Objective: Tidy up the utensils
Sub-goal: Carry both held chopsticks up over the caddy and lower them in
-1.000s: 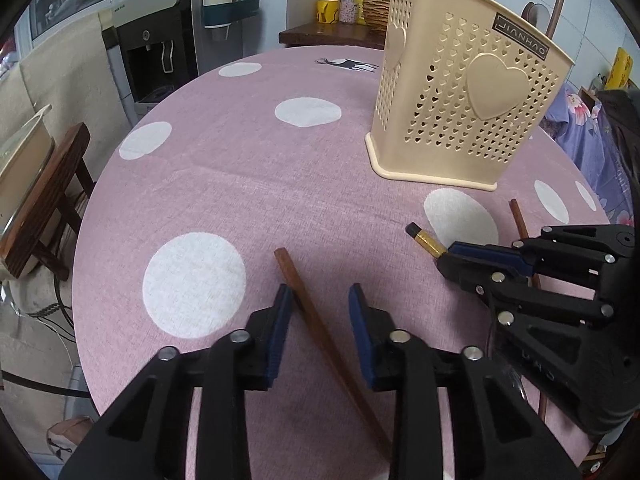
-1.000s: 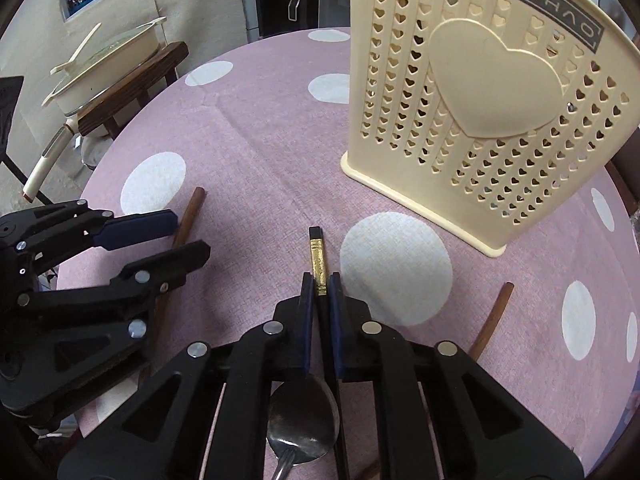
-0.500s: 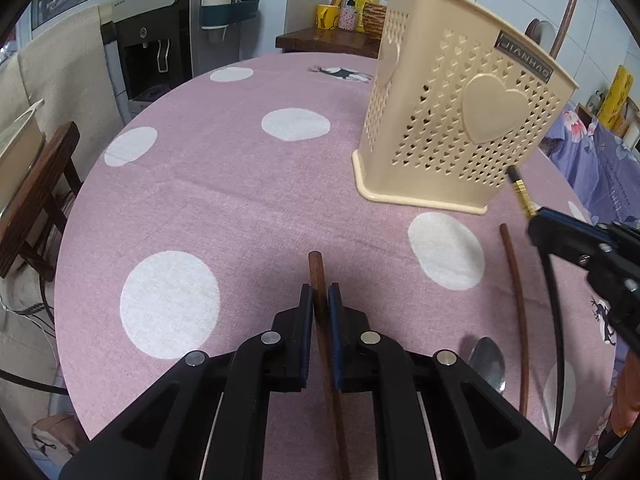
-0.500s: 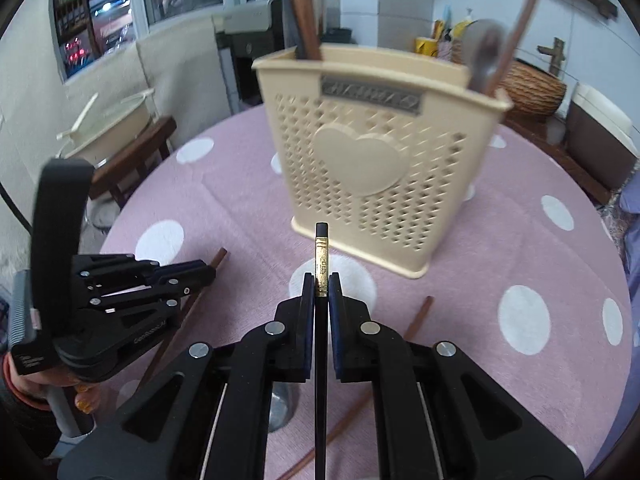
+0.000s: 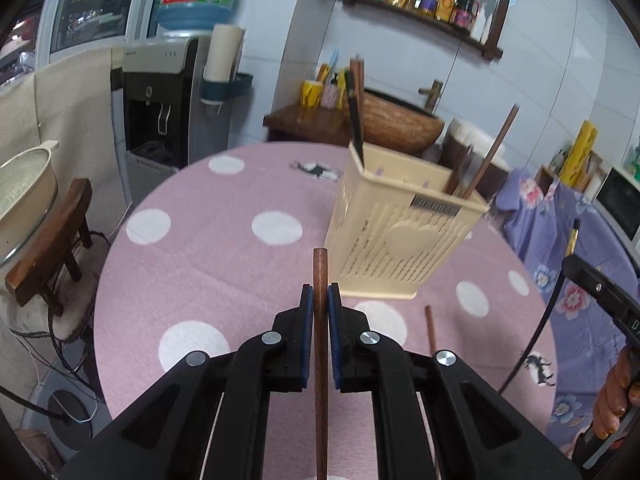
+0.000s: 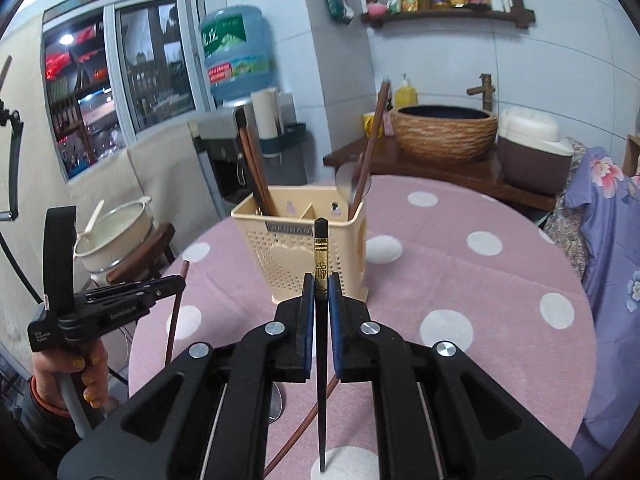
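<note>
My left gripper [image 5: 320, 300] is shut on a brown wooden chopstick [image 5: 320, 272] and holds it above the table, its end pointing at the cream utensil holder [image 5: 404, 236]. My right gripper [image 6: 320, 290] is shut on a black chopstick with a gold band [image 6: 321, 256], lifted in front of the holder [image 6: 300, 248]. The holder stands upright on the pink dotted tablecloth [image 5: 224, 272] and holds several chopsticks [image 6: 256, 176] and a spoon [image 6: 346, 182]. Another brown chopstick [image 5: 431, 330] lies on the cloth. The left gripper also shows in the right wrist view [image 6: 176, 280].
A spoon [image 6: 278, 404] lies on the cloth under my right gripper. A pot on a wooden stool [image 5: 44, 240] stands left of the table. A water dispenser [image 5: 168, 100] and a side table with a woven basket [image 6: 444, 132] stand behind.
Both grippers have risen from the table with their chopsticks and tilted up, so the holder's open top now shows. The left gripper closed on the brown chopstick a second ago.
</note>
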Demonstrator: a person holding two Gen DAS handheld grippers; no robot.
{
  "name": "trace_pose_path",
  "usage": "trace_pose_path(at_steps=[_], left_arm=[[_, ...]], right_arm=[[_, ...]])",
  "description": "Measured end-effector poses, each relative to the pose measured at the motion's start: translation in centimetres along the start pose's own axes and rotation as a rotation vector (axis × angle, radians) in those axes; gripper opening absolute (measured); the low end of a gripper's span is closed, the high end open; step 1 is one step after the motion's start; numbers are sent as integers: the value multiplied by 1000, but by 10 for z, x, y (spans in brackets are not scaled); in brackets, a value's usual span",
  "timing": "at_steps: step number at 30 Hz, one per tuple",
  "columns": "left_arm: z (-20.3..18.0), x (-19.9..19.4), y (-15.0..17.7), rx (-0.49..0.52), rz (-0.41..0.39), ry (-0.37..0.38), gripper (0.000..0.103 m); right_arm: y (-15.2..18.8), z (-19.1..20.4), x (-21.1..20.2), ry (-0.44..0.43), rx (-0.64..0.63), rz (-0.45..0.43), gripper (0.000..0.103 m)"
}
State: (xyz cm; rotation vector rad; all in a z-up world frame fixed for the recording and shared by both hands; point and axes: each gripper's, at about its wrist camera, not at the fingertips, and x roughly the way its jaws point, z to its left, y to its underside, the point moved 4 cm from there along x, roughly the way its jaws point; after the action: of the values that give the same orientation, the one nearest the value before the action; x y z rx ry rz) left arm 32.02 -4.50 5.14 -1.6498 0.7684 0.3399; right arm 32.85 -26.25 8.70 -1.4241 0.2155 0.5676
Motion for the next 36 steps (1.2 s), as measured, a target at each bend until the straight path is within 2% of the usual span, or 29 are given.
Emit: trace_pose_path(at_steps=[7,14,36], left_arm=[[-3,-22,-19,3,-88,8,8],[-3,-33,-26,4,-126,6,8],[-11,-51,-48,29,-187,34,8]], right_arm=[[-2,-3,-24,-2,12,-31,8],[-3,3,-28,-5,-3,-42,8],[-14,8,-31,-24,-9,-43,8]])
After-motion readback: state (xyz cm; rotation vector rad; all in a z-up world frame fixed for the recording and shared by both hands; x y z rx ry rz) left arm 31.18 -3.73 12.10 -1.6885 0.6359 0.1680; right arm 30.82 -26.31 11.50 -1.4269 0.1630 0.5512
